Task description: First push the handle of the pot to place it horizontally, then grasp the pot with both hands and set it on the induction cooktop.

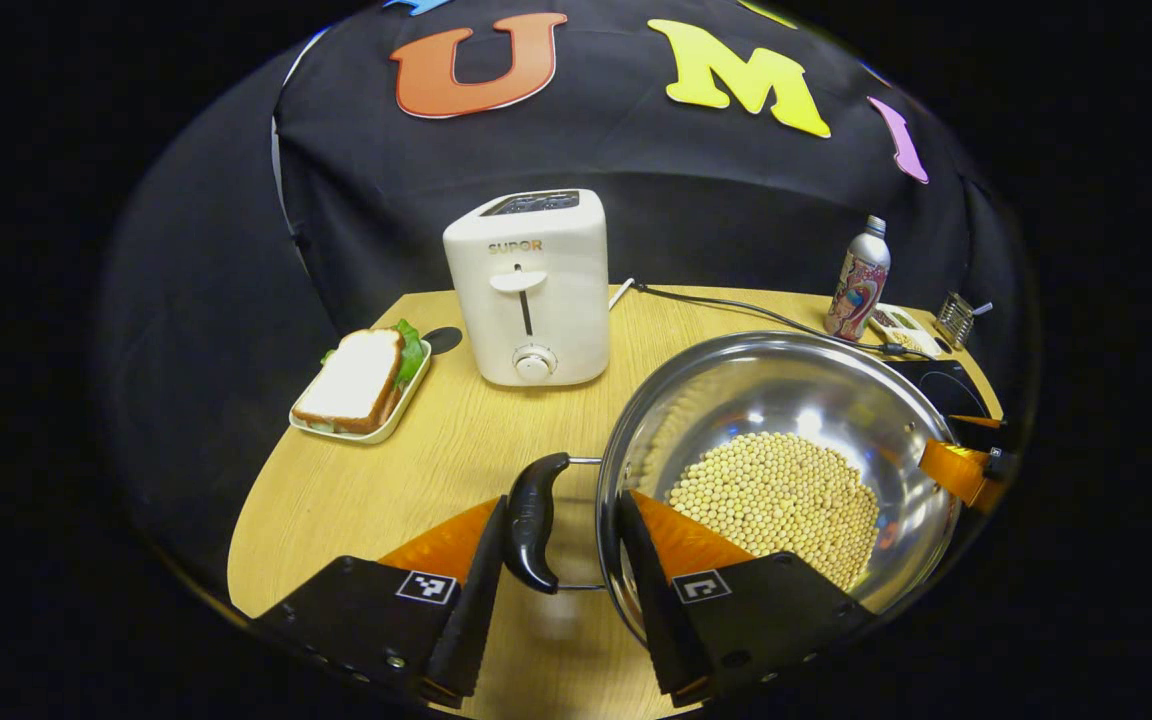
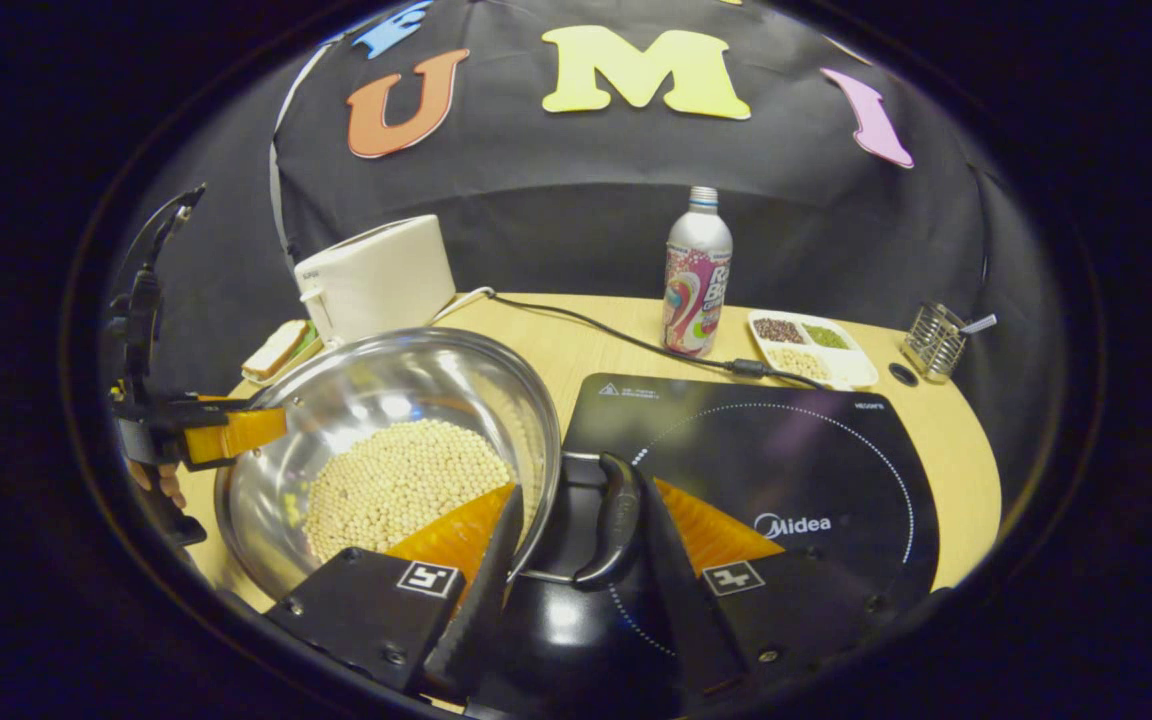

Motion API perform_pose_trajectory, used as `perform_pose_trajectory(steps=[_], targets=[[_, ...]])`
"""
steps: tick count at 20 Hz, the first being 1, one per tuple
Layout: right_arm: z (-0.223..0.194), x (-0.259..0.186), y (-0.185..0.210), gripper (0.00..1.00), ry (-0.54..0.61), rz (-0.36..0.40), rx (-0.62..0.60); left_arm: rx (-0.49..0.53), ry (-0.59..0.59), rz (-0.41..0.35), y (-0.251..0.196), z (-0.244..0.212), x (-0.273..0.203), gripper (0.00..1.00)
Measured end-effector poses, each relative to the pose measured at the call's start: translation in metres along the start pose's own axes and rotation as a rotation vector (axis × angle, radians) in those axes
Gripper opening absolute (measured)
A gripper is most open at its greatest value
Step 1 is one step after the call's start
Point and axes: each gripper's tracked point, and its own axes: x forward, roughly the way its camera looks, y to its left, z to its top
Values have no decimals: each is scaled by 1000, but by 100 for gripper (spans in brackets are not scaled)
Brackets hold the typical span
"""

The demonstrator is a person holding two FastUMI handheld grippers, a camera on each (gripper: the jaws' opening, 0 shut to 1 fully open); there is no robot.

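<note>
Steel round pot of soybeans (image 1: 786, 450) hung between both tongs: left tongs (image 1: 561, 560) and right tongs (image 2: 576, 560) each bracketed, not clenched, a black handle (image 1: 533, 520), keeping it level.

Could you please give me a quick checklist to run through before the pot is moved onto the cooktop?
1. Left gripper brackets the left handle: ok.
2. Right gripper brackets the right handle: ok.
3. Both fingers pressing on each handle: cannot tell.
4. Induction cooktop surface free: ok.
5. Beans settled low in the pot: ok.
6. Power cable away from the path: ok.
</note>
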Motion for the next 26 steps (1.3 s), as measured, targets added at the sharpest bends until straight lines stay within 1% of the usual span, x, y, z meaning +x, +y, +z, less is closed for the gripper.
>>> perform_pose_trajectory(steps=[1,2,3,4,5,8,9,10,11,12,13,14,15,16,17,18,26], targets=[[0,1,3,74,2,8,7,-17,10,0,-1,-1,-3,63],[0,2,0,73,2,5,13,-18,19,-1,-1,-2,-5,73],[0,0,0,69,10,-4,20,-17,22,3,0,-3,-7,63],[-2,-3,0,69,20,-5,12,-14,31,10,0,-5,-10,63],[-5,-7,1,65,27,-6,20,-13,41,18,1,-9,-15,63],[-9,-15,4,61,41,6,52,-10,44,31,1,-11,-31,63],[-8,-19,4,60,40,13,58,-9,18,32,2,-4,-36,72],[-11,-21,5,60,57,21,52,-28,36,43,2,-6,-41,63],[-8,-29,5,58,48,24,58,-22,29,39,2,-6,-46,65],[-8,-29,4,59,52,25,48,-22,30,37,1,-8,-48,44],[-12,-28,3,60,65,33,48,-13,41,40,2,-10,-47,65],[-21,-22,6,59,101,40,60,-8,45,39,4,-13,-42,65],[-17,-18,4,59,60,22,56,-30,70,27,2,-19,-46,65],[-17,-22,4,60,72,15,28,-50,31,10,1,-10,-50,45],[-18,-24,4,59,65,13,42,-56,40,1,2,-14,-43,44],[-18,-24,6,59,65,20,60,-56,50,-4,2,-16,-44,55],[-21,-16,6,63,61,30,4,-39,74,-23,1,-15,-42,55]])
